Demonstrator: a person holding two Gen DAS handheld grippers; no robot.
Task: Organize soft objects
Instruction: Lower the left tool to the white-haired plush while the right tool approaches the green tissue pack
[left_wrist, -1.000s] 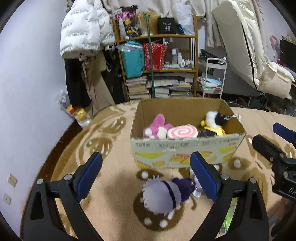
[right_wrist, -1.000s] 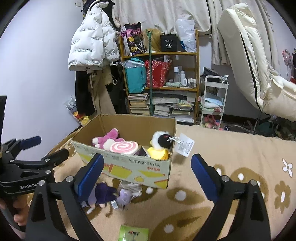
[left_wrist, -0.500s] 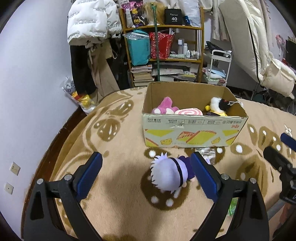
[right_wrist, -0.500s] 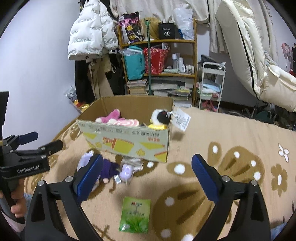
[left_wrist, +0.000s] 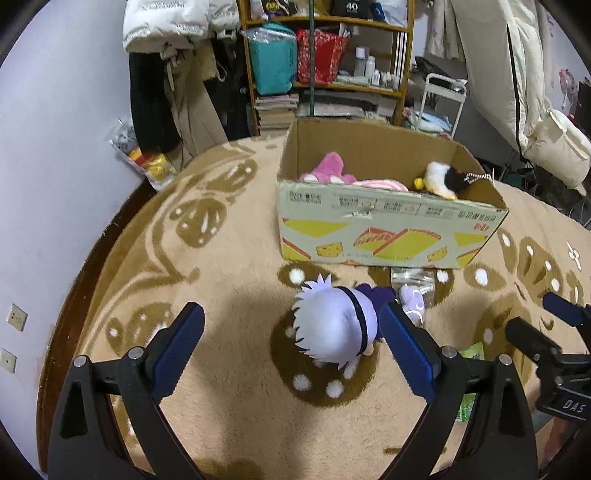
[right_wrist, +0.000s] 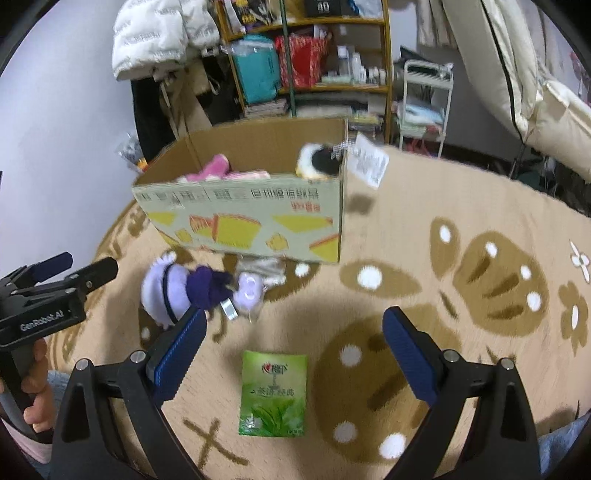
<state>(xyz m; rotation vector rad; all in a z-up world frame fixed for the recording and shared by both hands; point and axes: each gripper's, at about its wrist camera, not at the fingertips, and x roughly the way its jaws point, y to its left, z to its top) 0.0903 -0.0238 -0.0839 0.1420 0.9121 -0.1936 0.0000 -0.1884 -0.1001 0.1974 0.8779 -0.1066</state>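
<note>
Two grippers hang open over the blanket: the left gripper (left_wrist: 291, 341) frames the white-haired plush doll (left_wrist: 334, 325) at centre frame, its body trailing rightward before the cardboard box (left_wrist: 384, 236); the right gripper (right_wrist: 293, 345), also empty, straddles a green tea packet (right_wrist: 273, 395).

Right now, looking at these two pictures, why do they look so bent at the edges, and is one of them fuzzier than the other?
Both views are fisheye, so walls and the rug curve toward dark rounded corners. The left wrist view is fairly sharp: the print on the cardboard box reads crisply, and the gripper throws a soft shadow on the rug. The right wrist view is smeared, blurring the box lettering and the white-haired plush doll.
</note>
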